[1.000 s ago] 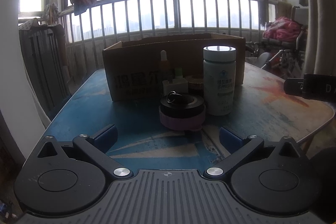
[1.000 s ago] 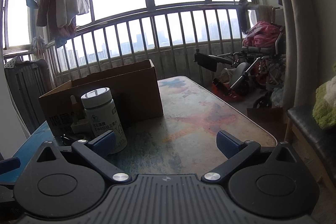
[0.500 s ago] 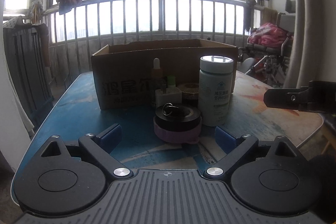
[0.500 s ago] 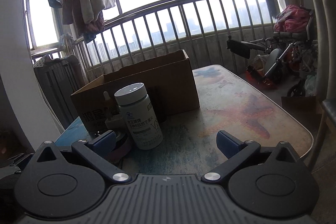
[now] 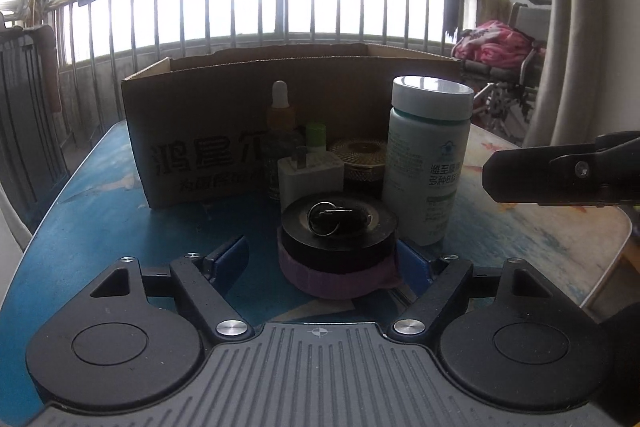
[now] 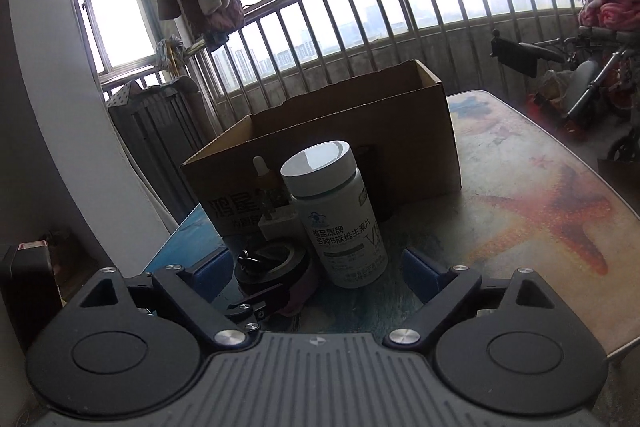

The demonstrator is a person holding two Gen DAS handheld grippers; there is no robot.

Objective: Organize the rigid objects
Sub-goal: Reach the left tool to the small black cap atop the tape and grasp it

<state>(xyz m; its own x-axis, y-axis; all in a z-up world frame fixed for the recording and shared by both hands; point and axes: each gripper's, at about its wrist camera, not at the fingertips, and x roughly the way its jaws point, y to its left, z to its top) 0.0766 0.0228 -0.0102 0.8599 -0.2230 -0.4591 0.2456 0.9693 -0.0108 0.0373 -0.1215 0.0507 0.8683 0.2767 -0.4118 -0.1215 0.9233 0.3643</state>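
A black tape roll (image 5: pixel 338 233) sits stacked on a pink tape roll (image 5: pixel 340 277), with a key ring (image 5: pixel 326 219) lying on top. My left gripper (image 5: pixel 324 261) is open, its blue pads on either side of the stack. A white vitamin bottle (image 5: pixel 428 155) stands to the right of the stack. My right gripper (image 6: pixel 320 269) is open, with the bottle (image 6: pixel 340 215) standing between its fingers. Behind are a dropper bottle (image 5: pixel 282 123), a white charger plug (image 5: pixel 310 175), a small green-capped bottle (image 5: pixel 315 137) and a gold round tin (image 5: pixel 362 163). An open cardboard box (image 5: pixel 192 131) stands at the back.
The table (image 5: pixel 100 227) is blue on the left and has a starfish print (image 6: pixel 560 219) on the right. A railing and window lie behind the box. A wheelchair (image 6: pixel 580 75) stands off the table's right side. A dark radiator-like rack (image 5: pixel 24 115) stands at the left.
Both grippers have moved forward to the objects. The left one now straddles the tape stack. The right one has swung left and now straddles the white bottle.
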